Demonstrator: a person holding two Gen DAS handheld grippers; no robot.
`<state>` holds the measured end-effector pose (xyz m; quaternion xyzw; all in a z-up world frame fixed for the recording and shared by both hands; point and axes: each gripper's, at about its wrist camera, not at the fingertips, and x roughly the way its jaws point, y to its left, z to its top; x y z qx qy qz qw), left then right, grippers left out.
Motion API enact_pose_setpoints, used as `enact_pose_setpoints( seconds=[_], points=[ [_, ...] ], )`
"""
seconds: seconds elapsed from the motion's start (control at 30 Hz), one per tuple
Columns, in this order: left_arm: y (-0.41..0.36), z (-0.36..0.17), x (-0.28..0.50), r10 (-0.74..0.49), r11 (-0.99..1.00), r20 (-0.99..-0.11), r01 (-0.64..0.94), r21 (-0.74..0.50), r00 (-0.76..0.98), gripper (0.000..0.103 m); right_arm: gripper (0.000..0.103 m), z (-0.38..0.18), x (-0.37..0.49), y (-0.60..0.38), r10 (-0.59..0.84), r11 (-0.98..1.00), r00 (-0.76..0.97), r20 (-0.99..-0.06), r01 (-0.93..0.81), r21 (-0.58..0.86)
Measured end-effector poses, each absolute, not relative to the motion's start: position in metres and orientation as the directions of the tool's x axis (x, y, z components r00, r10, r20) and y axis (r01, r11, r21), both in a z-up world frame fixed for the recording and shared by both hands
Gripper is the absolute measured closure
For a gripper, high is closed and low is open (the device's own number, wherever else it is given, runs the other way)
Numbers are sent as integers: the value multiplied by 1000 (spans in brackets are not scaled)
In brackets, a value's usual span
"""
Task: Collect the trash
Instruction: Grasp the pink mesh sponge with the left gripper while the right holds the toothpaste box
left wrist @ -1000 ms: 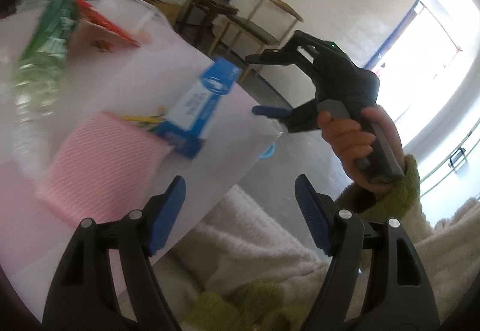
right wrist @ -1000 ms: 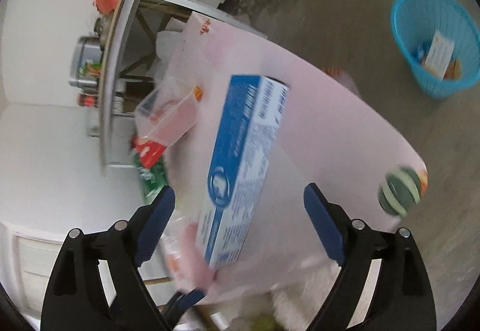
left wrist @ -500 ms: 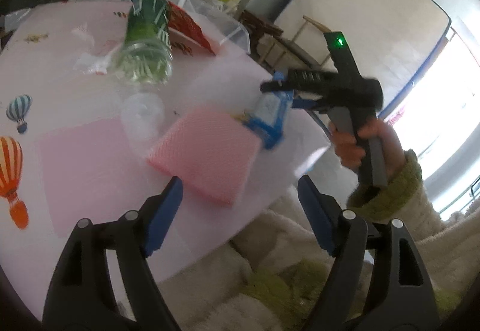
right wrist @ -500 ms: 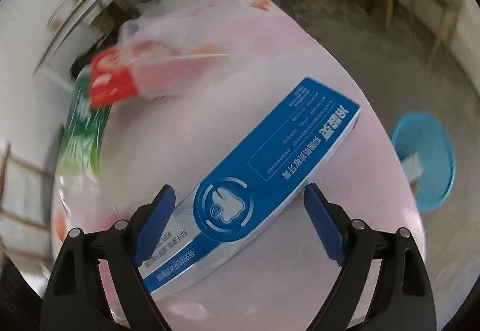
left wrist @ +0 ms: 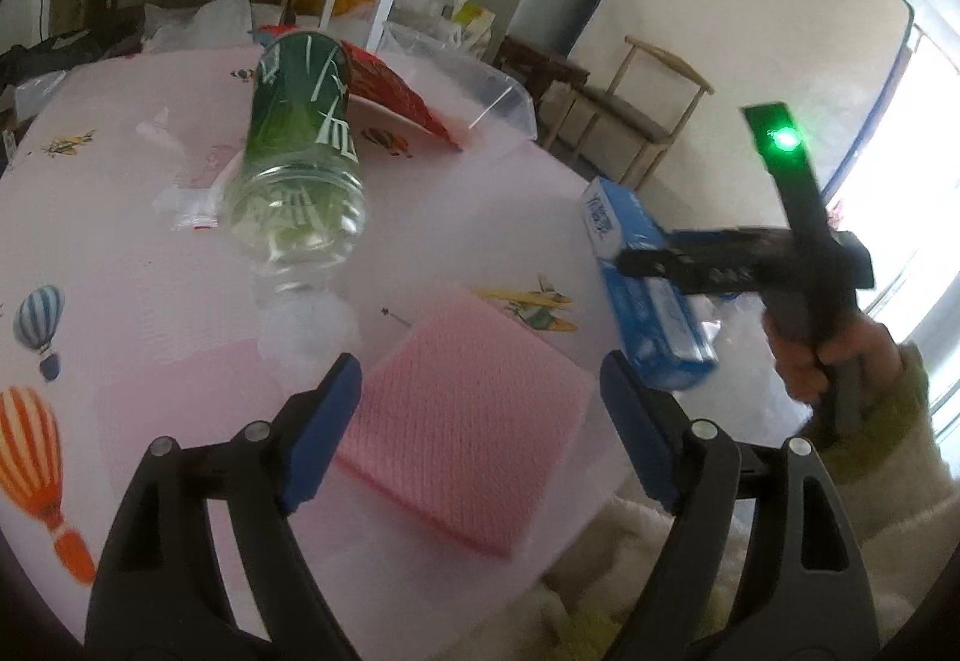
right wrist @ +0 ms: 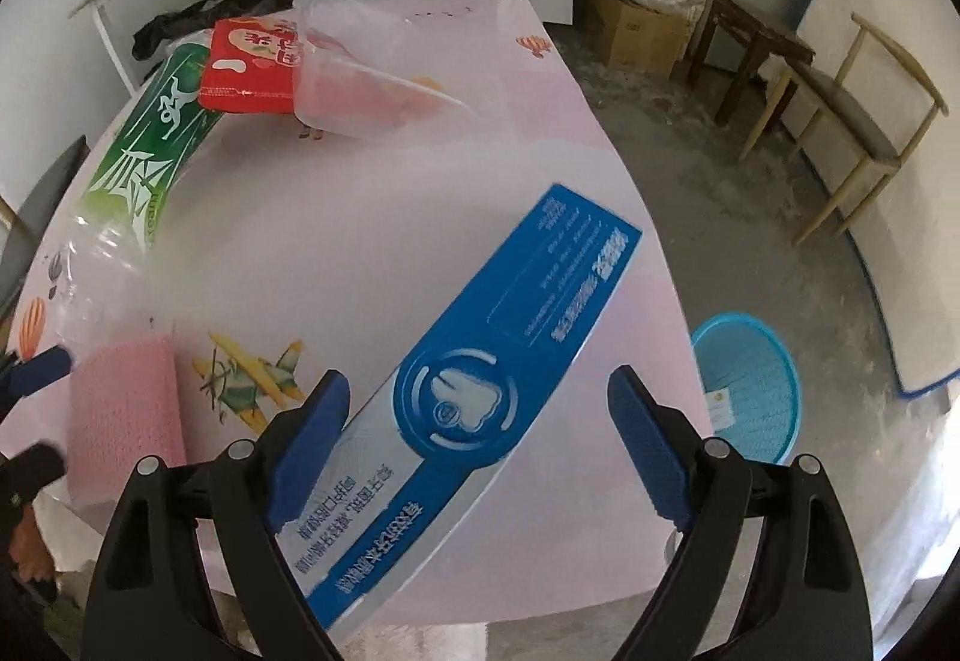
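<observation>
Left wrist view, left to right: pink table with balloon and plane prints. Clear plastic bottle with green label lies on its side, neck toward the camera, a red snack packet and a clear plastic container behind it. Small clear wrapper just left of the bottle. Pink foam pad lies flat near the table edge, seen between the left gripper fingers; jaws wide, holding nothing. Further right, blue toothpaste box at the table's right edge, with the right gripper over it, held by a hand; green LED lit on its body.

Right wrist view, left to right: pad, bottle, red packet, clear container, then the toothpaste box lying diagonally on the table. Right gripper jaws wide, 1 finger on either side of the box; can't tell whether either finger touches it. Blue basket on the floor to the right, below the table edge, a bit of paper inside. Wooden chair far right.
</observation>
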<state>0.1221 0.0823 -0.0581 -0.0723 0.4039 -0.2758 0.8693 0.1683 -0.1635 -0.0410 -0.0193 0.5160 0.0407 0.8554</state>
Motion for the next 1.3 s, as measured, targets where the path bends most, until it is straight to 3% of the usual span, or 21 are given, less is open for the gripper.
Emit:
enact_pose_setpoints(
  seconds=[0.1, 0.23, 0.43, 0.63, 0.77, 0.97, 1.03, 1.1, 1.17, 1.3],
  points=[
    [70, -59, 129, -508, 850, -686, 434, -300, 521, 25, 18, -41, 164, -167, 70, 996, 472, -879, -80, 37],
    [50, -63, 135, -415, 883, -755, 424, -200, 508, 25, 31, -44, 162, -176, 108, 994, 478, -872, -52, 95],
    [38, -62, 121, -453, 865, -764, 433, -253, 459, 25, 46, -50, 159, -193, 199, 975, 488, -850, -8, 223],
    [34, -74, 104, -532, 832, -757, 400, -385, 379, 24, 46, -52, 152, -197, 219, 970, 497, -840, -16, 243],
    [26, -75, 100, -475, 860, -764, 415, -297, 437, 20, 45, -54, 154, -205, 241, 961, 490, -838, -1, 276],
    [19, -79, 107, -476, 852, -758, 448, -272, 446, 17, 45, -54, 155, -206, 240, 958, 491, -837, 18, 285],
    [16, -80, 107, -482, 845, -756, 464, -267, 442, 20, 45, -56, 155, -206, 242, 957, 487, -839, 22, 288],
    [14, -78, 107, -513, 826, -742, 485, -288, 432, 38, 45, -58, 155, -206, 242, 956, 485, -840, 28, 292],
    [13, -77, 108, -547, 807, -724, 493, -324, 421, 48, 45, -57, 155, -207, 239, 956, 486, -841, 31, 290],
    [11, -76, 110, -548, 808, -708, 500, -311, 445, 53, 45, -57, 155, -207, 234, 957, 485, -843, 41, 289]
  ],
)
